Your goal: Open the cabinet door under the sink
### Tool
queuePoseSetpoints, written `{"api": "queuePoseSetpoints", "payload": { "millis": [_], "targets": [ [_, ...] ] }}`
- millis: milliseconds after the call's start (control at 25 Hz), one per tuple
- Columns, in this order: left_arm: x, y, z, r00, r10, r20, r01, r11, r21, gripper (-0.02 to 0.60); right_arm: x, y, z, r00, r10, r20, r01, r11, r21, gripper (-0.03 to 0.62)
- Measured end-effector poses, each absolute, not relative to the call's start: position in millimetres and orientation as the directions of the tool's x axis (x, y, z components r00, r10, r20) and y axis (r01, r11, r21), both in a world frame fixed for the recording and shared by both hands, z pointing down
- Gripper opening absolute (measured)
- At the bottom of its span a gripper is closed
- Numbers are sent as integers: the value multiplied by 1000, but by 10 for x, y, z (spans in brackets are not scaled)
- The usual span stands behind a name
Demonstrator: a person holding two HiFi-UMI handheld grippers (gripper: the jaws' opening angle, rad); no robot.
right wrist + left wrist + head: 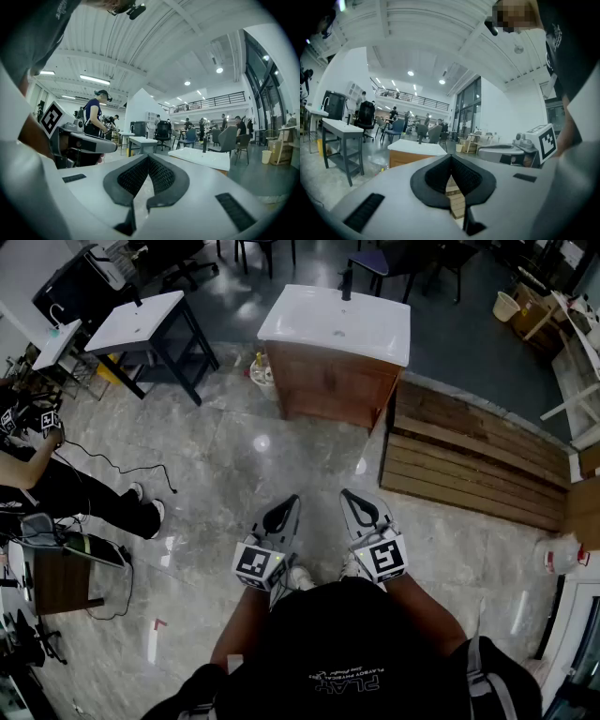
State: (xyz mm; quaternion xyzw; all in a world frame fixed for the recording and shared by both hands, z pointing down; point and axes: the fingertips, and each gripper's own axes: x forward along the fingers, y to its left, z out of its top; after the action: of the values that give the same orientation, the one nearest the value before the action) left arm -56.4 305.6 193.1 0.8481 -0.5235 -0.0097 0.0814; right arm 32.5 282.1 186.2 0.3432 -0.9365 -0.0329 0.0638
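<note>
**Left tool** (285, 512): jaws shut and empty. It is held level ahead of the person's body. In the left gripper view (451, 163) the pads meet at the tip.

**Right tool** (360, 510): jaws shut and empty. It is held beside the left one and nearly level. The right gripper view (148, 163) shows the same closed tip.

**Sink cabinet** (328, 385): a wooden body under a white basin (337, 324), standing on the floor (234, 465).
- It is straight ahead of both tools and well apart from them, with nothing touching it.
- It shows left of the jaws in the left gripper view (404, 158).
- Its white top shows right of the jaws in the right gripper view (202, 158), so it lies between the two lines of aim.

**Cabinet door** (323, 395): the front face turned toward the person, apparently closed. Any handle or free edge is too small to make out.

**Slatted wooden platform** (469, 460): lies just beside the cabinet on its right.

**Step in hand (judged):** the approach, with the task barely begun.

**Handling notes:**
- Close the distance first, then bring one tool down to door height, below the basin.
- Part that tool's jaws before arrival, not at the wood.
- Find the handle or the unhinged edge once it can be read, and take it squarely between the pads.
- Pull along the door's arc rather than straight back.
- Keep feet and the idle tool out of the swing, and clear of the platform.
</note>
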Motion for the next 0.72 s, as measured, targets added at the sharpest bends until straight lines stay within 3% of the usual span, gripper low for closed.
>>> {"api": "queuePoseSetpoints", "payload": {
  "millis": [720],
  "targets": [
    [-892, 3236, 1958, 501, -862, 83, -861, -486, 149, 18, -77, 2996, 1852, -751, -657, 58, -649, 752, 113, 25]
  ]
}}
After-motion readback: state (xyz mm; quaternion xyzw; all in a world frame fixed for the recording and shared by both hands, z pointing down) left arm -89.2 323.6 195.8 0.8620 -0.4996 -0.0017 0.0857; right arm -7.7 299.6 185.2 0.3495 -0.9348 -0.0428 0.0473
